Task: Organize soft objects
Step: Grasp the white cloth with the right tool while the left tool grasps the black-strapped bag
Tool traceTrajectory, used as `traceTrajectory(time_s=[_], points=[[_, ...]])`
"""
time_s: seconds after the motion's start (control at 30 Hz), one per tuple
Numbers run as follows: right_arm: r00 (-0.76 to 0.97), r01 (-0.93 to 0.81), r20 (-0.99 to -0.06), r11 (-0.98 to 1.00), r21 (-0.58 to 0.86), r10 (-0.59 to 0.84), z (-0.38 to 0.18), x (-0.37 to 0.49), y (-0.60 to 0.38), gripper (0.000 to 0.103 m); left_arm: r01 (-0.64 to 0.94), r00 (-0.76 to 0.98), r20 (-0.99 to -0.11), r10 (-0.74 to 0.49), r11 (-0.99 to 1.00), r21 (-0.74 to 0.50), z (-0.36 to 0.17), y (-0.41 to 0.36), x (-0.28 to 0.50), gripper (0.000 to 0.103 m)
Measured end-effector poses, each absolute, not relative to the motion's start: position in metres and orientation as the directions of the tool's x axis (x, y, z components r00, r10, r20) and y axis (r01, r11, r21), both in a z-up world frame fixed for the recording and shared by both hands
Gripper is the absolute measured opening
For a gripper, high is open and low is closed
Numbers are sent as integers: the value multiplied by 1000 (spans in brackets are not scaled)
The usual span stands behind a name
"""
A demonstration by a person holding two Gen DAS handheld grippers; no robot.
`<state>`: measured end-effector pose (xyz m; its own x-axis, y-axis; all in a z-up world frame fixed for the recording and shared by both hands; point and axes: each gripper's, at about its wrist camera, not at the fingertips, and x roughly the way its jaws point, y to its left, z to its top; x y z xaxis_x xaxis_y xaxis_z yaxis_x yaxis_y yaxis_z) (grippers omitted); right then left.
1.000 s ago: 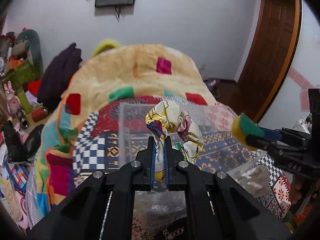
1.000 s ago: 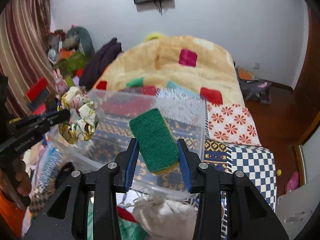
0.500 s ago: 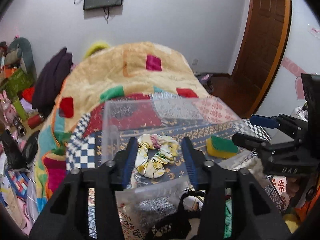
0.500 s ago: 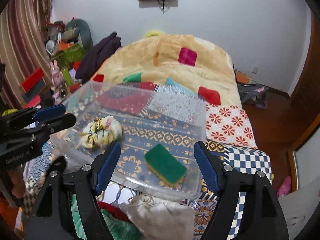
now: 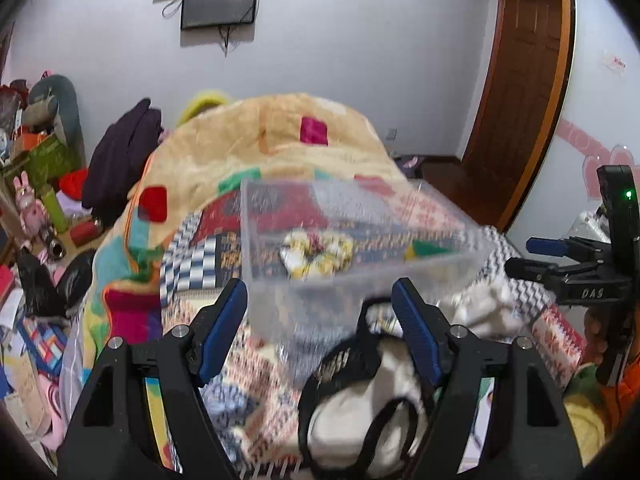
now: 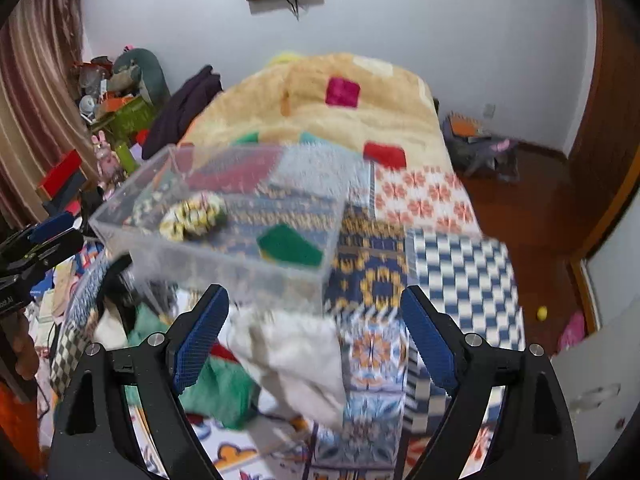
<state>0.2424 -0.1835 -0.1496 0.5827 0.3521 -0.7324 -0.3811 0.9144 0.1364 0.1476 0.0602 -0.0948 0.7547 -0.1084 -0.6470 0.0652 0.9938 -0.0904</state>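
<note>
A clear plastic bin (image 5: 280,312) (image 6: 132,240) sits on the patterned bed. Inside lie a yellow floral scrunchie (image 5: 316,250) (image 6: 194,216) and a green and yellow sponge (image 5: 430,249) (image 6: 290,245). My left gripper (image 5: 320,316) is open and empty, near the bin's front wall. My right gripper (image 6: 314,324) is open and empty, in front of the bin. Below them lie a white cloth (image 6: 296,356) (image 5: 484,304), a green cloth (image 6: 218,392) and a black-trimmed white item (image 5: 360,412).
A tan blanket with coloured squares (image 5: 264,140) covers the far bed. Clutter and toys (image 5: 40,184) crowd the left side. A wooden door (image 5: 520,80) stands at the right. The right gripper also shows in the left wrist view (image 5: 560,258).
Both grippers opened and dropped the scrunchie and the sponge into the bin, then pulled back and lowered toward the clothes in front of it.
</note>
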Motion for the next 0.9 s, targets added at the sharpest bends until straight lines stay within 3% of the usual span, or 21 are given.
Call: traceTrajectory(time_s=[0.33, 0.4, 0.5, 0.57, 0.63, 0.9], points=[[479, -355, -794, 910, 215, 374, -196, 239, -189, 86, 12, 648, -752, -121, 989, -149, -155, 70, 133, 75], [476, -360, -795, 908, 214, 375, -199, 239, -188, 86, 9, 630, -767, -126, 988, -154, -163, 69, 131, 70], [469, -371, -800, 905, 207, 375, -202, 238, -185, 71, 21, 616, -773, -151, 984, -175, -168, 68, 128, 59], [453, -378, -807, 902, 210, 378, -206, 237, -183, 51, 29, 611, -774, -167, 982, -189, -169, 67, 127, 51], [442, -381, -812, 899, 214, 381, -208, 236, -182, 39, 41, 608, -772, -186, 978, -204, -169, 65, 125, 41], [488, -368, -780, 903, 223, 392, -199, 226, -190, 18, 44, 627, -757, -184, 978, -202, -161, 61, 113, 18]])
